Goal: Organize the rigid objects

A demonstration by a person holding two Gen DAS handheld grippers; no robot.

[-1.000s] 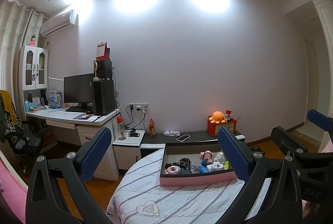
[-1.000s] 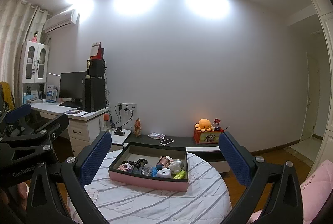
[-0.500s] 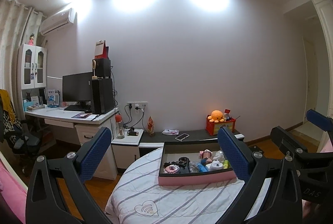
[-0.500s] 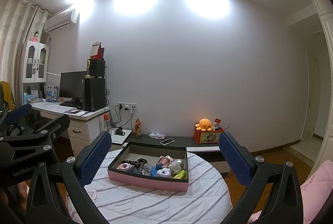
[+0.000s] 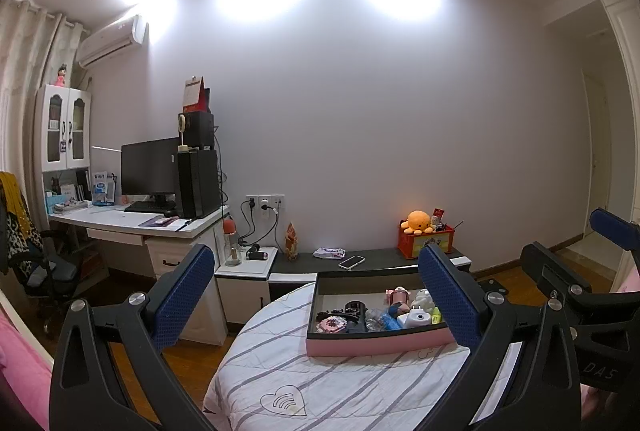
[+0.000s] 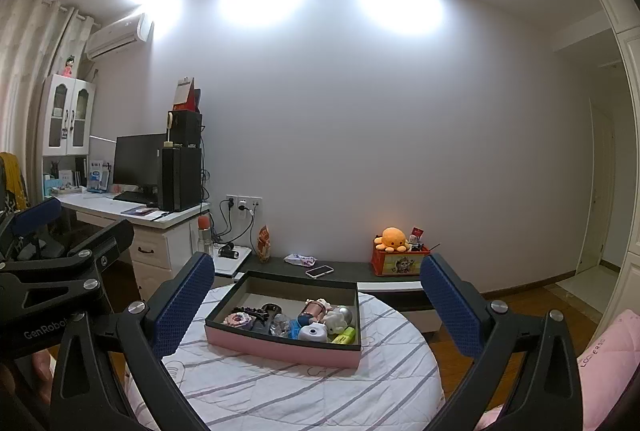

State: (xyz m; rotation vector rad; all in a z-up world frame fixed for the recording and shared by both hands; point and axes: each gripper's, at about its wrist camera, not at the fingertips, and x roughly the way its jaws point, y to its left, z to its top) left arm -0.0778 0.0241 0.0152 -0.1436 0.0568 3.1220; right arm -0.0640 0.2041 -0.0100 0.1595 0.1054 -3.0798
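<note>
A pink-sided tray [image 5: 376, 346] [image 6: 280, 345] with a dark inside stands on a round table with a striped white cloth [image 5: 320, 383] [image 6: 304, 391]. Several small objects lie in it, among them a white round piece [image 6: 313, 333], a yellow marker [image 6: 344, 335], a pink doll [image 6: 316, 307] and a pink ring [image 5: 331, 323]. My left gripper [image 5: 316, 291] is open and empty, held back from the table, with the tray ahead to its right. My right gripper [image 6: 316, 295] is open and empty, with the tray ahead between its fingers. Each gripper shows at the edge of the other's view.
A low dark shelf [image 6: 344, 267] behind the table holds a phone [image 6: 319, 271] and a red box with an orange plush [image 6: 394, 239]. A white desk with monitor and computer tower [image 5: 160, 219] stands at the left. A pink cushion [image 6: 608, 359] lies at the right.
Both views have shifted only slightly; the tray sits a touch lower and nearer in the left wrist view. Both grippers stay open and empty.
</note>
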